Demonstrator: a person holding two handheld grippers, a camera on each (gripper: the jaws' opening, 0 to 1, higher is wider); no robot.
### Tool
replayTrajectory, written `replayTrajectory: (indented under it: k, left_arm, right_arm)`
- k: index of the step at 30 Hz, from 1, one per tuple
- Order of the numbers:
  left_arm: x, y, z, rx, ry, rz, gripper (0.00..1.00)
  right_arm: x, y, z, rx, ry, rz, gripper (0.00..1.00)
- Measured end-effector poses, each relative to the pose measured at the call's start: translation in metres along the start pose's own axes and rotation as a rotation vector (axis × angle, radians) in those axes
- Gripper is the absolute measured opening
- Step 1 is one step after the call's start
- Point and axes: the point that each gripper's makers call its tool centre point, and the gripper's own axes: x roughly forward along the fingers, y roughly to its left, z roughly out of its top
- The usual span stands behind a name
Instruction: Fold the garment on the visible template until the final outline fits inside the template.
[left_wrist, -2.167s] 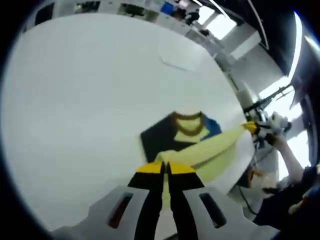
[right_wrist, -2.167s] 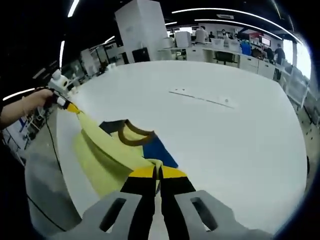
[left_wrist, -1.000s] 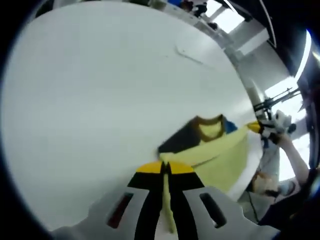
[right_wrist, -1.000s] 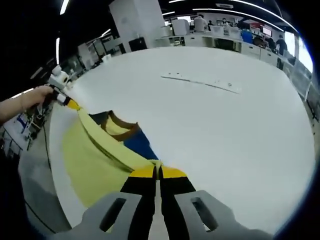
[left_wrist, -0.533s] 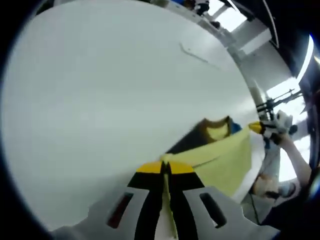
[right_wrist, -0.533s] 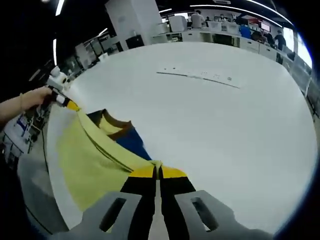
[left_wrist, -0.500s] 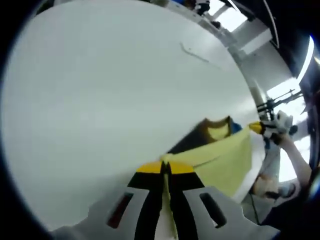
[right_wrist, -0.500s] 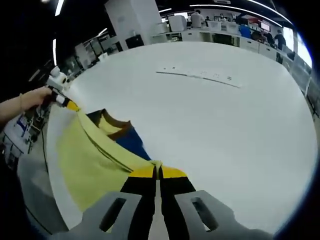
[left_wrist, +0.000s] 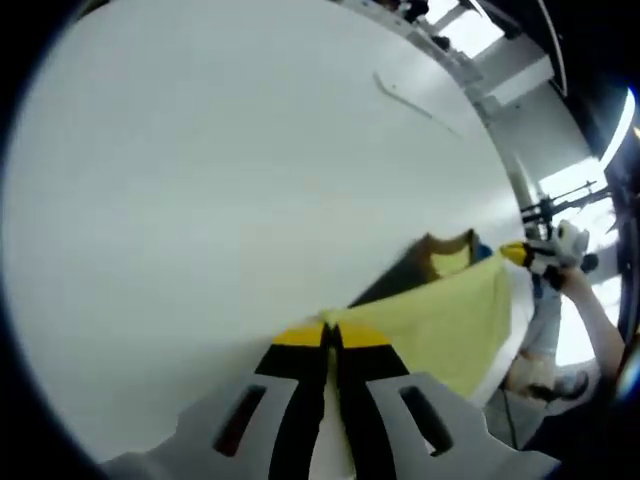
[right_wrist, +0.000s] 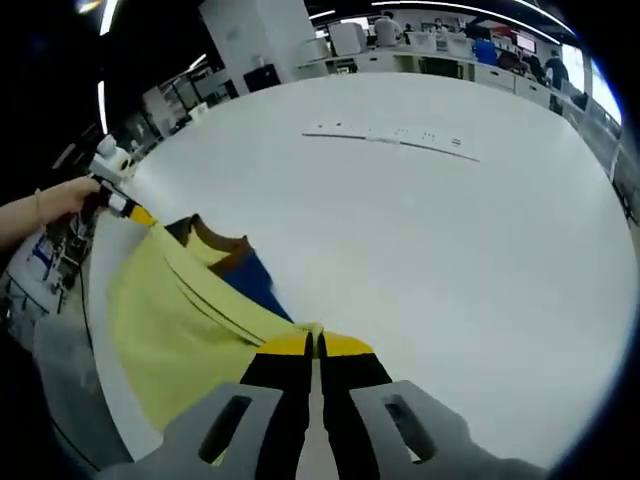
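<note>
Broadly, a large white table (left_wrist: 200, 180) spreads across most of both views, its bare top running from the lower edge up to the cluttered room at the upper right of the left gripper view and along the top of the right gripper view. Next in size, the yellow T-shirt (right_wrist: 165, 320) lies at the lower left of the right gripper view and at the lower right of the left gripper view (left_wrist: 450, 320), stretched taut between the two grippers, with its brown collar and navy and blue panels resting on the table. The left gripper (left_wrist: 330, 335) rises from the bottom centre of its own view, jaws clenched on the yellow hem. The right gripper (right_wrist: 313, 343) stands likewise at the bottom centre of its view, jaws pinched together on the same hem. A thin pale strip (right_wrist: 390, 140) lies on the table well beyond the shirt, in the upper middle of the right gripper view.
</note>
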Motion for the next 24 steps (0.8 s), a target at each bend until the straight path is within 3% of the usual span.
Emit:
replayTrajectory:
  k: [13,24]
  left_arm:
    - [0.001,0.002,0.001,-0.025,0.019,-0.01,0.0]
    - [-0.013,0.002,0.023,-0.006,-0.046,-0.01,0.0]
  right_arm:
    - [-0.001,-0.022,0.007,0.0,-0.03,-0.063,0.01]
    - [-0.018,-0.026,0.023,-0.17,-0.081,-0.106,0.03]
